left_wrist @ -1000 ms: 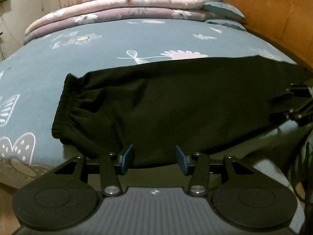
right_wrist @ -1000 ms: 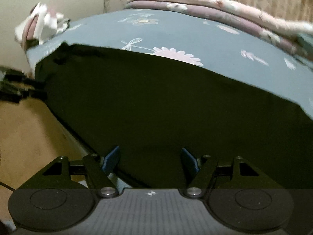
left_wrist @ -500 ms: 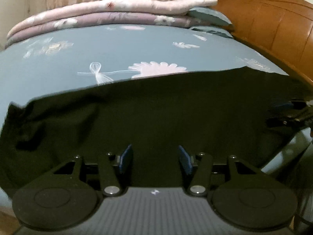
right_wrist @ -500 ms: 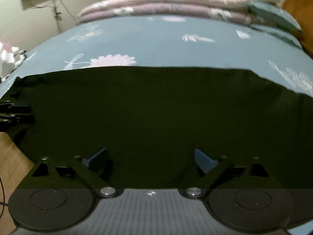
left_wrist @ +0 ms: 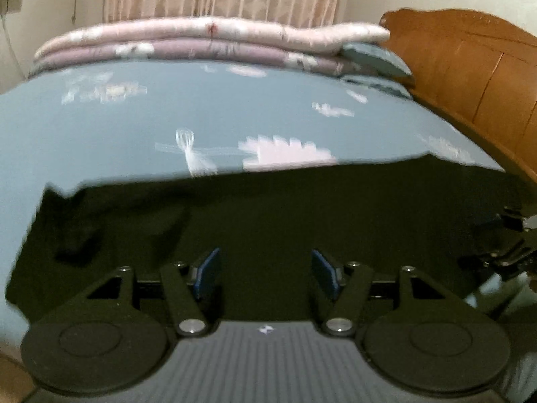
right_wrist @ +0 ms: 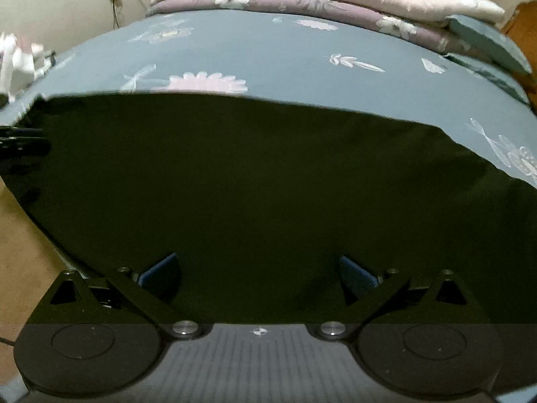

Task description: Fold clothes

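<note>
Left gripper (left_wrist: 265, 273) opening, empty | right gripper (right_wrist: 258, 275) spread wide, empty | black garment (right_wrist: 268, 184) beneath both

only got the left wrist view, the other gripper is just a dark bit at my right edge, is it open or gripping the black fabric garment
observer: the right gripper stands wide open in its own view, blue pads far apart and nothing pinched. The black fabric garment lies spread flat on the bed under them.
operator: ok, anything past the bed's left side that i'm missing
observer: yes, a crumpled white bundle sits just beyond the left corner of the blue floral bedsheet. It is too blurred to say what it is.
</note>
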### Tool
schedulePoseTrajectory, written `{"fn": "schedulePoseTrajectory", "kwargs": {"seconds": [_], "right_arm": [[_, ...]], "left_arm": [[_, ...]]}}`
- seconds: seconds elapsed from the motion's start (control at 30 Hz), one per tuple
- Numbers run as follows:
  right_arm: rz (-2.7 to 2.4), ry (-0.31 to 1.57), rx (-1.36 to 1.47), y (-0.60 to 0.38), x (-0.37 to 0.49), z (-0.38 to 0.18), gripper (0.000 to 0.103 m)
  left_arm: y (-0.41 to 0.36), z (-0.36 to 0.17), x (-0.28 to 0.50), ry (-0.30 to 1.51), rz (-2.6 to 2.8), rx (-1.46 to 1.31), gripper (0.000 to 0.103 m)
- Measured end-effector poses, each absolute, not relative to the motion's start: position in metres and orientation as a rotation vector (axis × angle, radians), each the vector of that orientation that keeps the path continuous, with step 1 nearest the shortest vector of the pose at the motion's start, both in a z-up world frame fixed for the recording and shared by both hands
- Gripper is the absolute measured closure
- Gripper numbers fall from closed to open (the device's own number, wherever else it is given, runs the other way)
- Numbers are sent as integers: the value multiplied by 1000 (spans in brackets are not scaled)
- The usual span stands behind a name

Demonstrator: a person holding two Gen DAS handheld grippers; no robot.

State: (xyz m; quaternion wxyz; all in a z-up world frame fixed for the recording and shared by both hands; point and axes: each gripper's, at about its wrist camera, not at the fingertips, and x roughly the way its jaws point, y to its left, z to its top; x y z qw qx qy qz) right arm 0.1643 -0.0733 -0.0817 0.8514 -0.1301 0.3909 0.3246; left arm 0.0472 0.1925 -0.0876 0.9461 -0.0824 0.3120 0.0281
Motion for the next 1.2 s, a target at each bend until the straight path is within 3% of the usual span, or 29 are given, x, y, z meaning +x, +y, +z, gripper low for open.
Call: {"fn": "schedulePoseTrajectory", "kwargs": {"seconds": [0.27, 0.53, 0.73, 0.97, 1.07, 1.2], "right_arm": [[586, 619, -232, -79, 241, -44, 0], [474, 767, -158, -87, 329, -88, 0], [480, 731, -139, -104, 315, -100, 0], [565, 707, -106, -83, 324, -76, 0], [563, 793, -94, -71, 341, -91, 0], [555, 758, -115, -65, 340, -97, 0]], "left_arm": [[216, -105, 79, 689, 129, -238, 36], [221, -115, 65, 686, 124, -303, 34], [225, -116, 61, 666, 128, -368, 32], [222, -117, 65, 661, 139, -365, 29], [223, -117, 66, 654, 137, -377, 28], [227, -117, 65, 648, 129, -397, 28]]}}
